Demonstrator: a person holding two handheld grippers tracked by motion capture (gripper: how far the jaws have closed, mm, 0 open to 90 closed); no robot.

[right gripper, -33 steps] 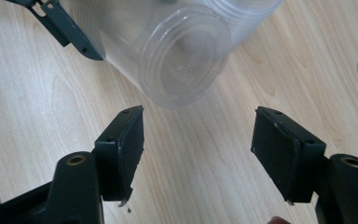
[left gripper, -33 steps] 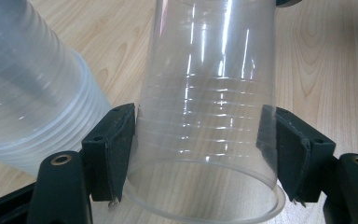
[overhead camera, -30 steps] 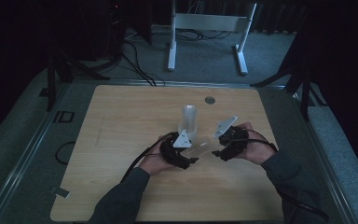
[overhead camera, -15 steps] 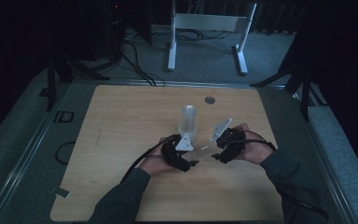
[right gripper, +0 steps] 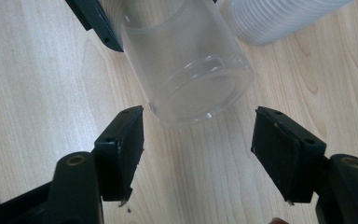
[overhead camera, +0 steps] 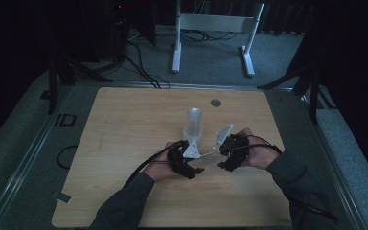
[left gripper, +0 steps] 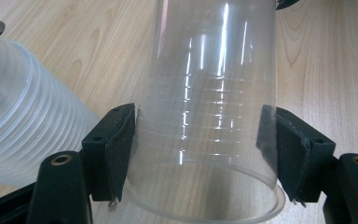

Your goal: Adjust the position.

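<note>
Clear cup (left gripper: pixel 205 116) clamped in left tongs (left gripper: pixel 200 154), its base cut off above.

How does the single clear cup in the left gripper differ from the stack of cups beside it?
The single clear cup is see-through and lies tipped, clamped by the left gripper; the stack of cups looks milky with many ribbed rims and stands free on the table. The right gripper is open just short of the single cup's base. Both are plastic.
</note>
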